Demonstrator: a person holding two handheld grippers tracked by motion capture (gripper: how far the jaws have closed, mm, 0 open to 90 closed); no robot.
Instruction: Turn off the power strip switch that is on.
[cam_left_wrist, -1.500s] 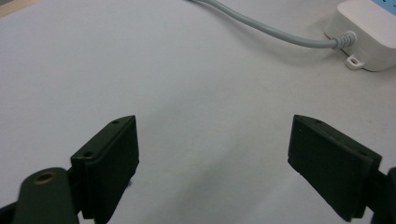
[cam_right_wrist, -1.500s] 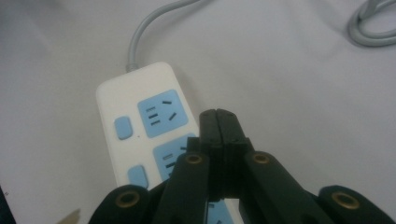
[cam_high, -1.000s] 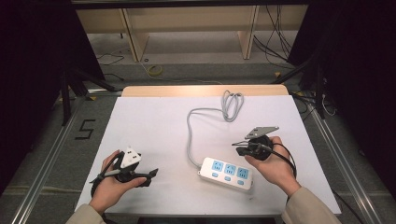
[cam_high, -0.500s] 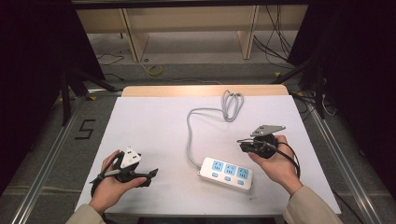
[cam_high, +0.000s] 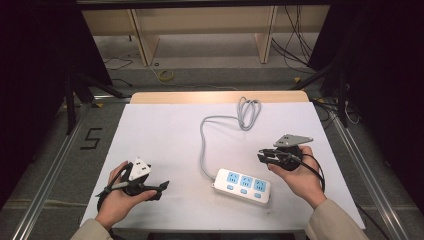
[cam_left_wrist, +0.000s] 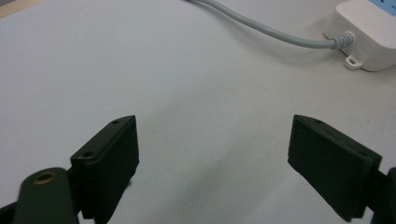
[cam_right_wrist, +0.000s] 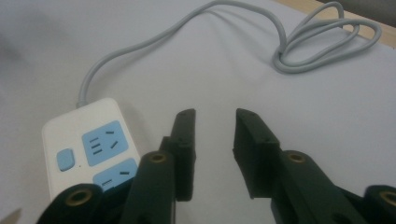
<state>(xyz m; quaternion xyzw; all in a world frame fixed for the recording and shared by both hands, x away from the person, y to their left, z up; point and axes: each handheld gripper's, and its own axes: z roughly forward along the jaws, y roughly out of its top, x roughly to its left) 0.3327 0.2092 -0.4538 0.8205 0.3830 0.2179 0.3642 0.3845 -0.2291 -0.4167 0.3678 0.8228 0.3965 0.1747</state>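
A white power strip (cam_high: 241, 185) with blue sockets lies near the table's front, right of centre. Its grey cable (cam_high: 202, 145) runs away from me to a coil (cam_high: 248, 112) near the far edge. My right gripper (cam_high: 264, 156) is held just right of the strip and points left. In the right gripper view its jaws (cam_right_wrist: 214, 126) have just been opening, with only bare table between them; the strip (cam_right_wrist: 88, 144) lies to their left. My left gripper (cam_high: 161, 188) rests at the front left, open wide (cam_left_wrist: 215, 140) and empty, pointing towards the strip (cam_left_wrist: 369, 32).
The white table top (cam_high: 165, 130) ends in a wooden strip (cam_high: 215, 96) at the far side. Metal rails run along both sides, and a "5" mark (cam_high: 91, 137) is on the floor to the left. Wooden frames and loose cables stand behind the table.
My right gripper has shifted a little to the right, away from the strip. The left hand and the strip have stayed where they were.
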